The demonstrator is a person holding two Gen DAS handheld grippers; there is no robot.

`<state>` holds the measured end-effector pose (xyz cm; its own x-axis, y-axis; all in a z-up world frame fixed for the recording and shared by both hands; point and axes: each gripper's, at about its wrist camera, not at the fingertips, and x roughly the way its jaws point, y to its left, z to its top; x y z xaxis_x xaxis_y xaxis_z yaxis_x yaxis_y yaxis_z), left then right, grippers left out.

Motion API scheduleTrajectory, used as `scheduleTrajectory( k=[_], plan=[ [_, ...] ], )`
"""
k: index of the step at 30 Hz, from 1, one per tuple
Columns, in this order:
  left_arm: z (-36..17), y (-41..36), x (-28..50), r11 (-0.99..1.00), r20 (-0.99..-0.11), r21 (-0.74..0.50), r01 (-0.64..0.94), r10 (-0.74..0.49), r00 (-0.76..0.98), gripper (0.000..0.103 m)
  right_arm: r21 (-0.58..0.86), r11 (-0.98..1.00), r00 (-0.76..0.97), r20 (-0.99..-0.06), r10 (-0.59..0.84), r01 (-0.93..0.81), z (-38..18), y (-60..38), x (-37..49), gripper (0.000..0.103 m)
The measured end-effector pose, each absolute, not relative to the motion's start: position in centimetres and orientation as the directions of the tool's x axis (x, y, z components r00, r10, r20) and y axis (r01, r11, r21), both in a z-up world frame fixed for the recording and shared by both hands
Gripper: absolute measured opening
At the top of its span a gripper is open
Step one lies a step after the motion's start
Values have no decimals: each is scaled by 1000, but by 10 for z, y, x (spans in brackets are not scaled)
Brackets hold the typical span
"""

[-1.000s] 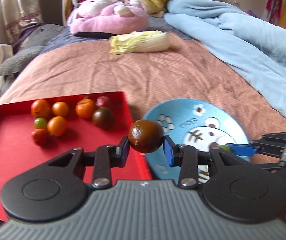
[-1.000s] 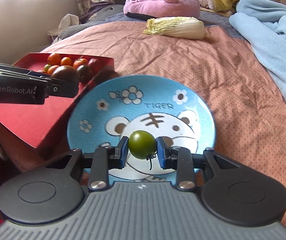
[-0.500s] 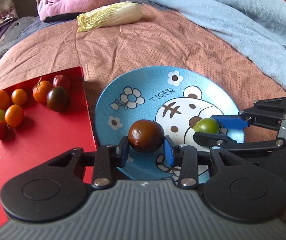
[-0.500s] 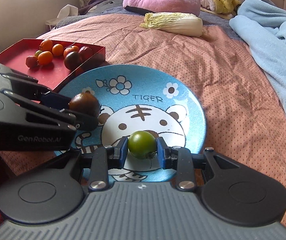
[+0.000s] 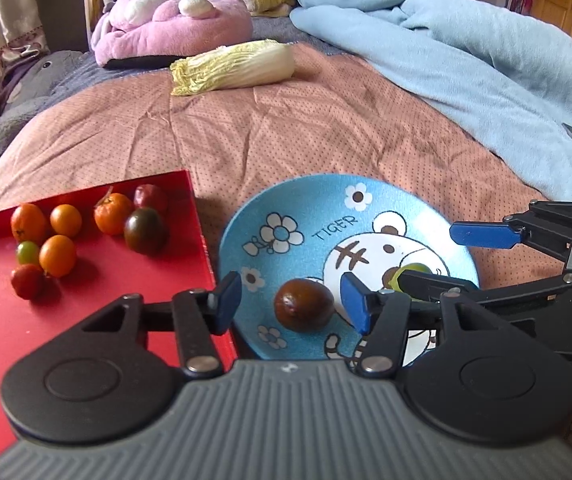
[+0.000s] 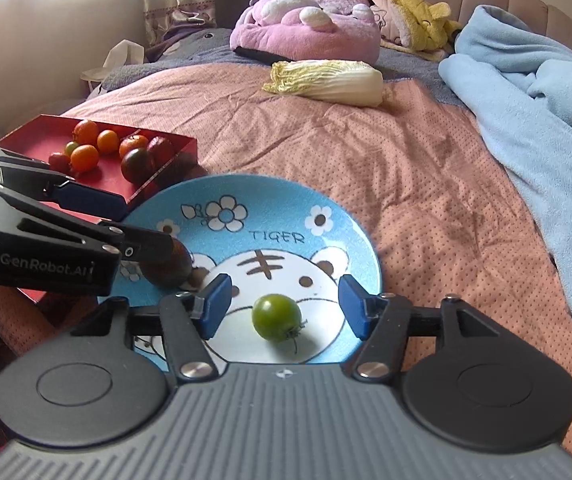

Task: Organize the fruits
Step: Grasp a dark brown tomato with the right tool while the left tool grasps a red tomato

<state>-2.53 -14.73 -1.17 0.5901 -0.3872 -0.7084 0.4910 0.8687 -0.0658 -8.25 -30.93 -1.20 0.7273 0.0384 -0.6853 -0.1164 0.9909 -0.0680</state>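
Note:
A blue tiger plate [image 5: 406,196] [image 6: 342,216] lies on the bed beside a red tray [image 5: 86,320] [image 6: 46,132]. My left gripper [image 5: 291,306] is open, with a dark brown tomato [image 5: 304,305] lying on the plate between its fingers. That tomato also shows in the right wrist view [image 6: 170,268]. My right gripper [image 6: 282,312] is open around a green tomato [image 6: 277,317] resting on the plate; in the left wrist view the green tomato [image 5: 414,269] is mostly hidden behind the right gripper [image 5: 442,256]. The tray holds several small orange, red, green and dark tomatoes [image 5: 58,255] [image 6: 134,165].
A napa cabbage [image 5: 234,65] [image 6: 326,80] lies farther back on the salmon bedspread [image 5: 286,128]. A pink plush cushion [image 5: 174,32] and yellow plush lie behind it. A light blue blanket [image 5: 486,64] is heaped along the right side.
Both grippers opened and let go of their tomatoes, which now rest on the blue plate. The left gripper had carried the dark tomato from the tray side over the plate.

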Motion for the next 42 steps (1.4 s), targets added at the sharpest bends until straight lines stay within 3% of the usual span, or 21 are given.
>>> scheduleTrajectory(
  k=[14, 25, 42],
  plan=[
    [6, -70, -18, 935, -705, -14, 354, -261, 660, 58, 1, 981, 747, -648, 148, -194, 13, -251, -60, 71],
    [12, 17, 18, 993, -735, -79, 84, -115, 669, 58, 5, 939, 713, -648, 265, -344, 11, -177, -26, 71],
    [-21, 11, 56, 992, -786, -35, 121, -102, 609, 58, -52, 925, 662, -714, 230, -377, -29, -159, 52, 59]
  ],
)
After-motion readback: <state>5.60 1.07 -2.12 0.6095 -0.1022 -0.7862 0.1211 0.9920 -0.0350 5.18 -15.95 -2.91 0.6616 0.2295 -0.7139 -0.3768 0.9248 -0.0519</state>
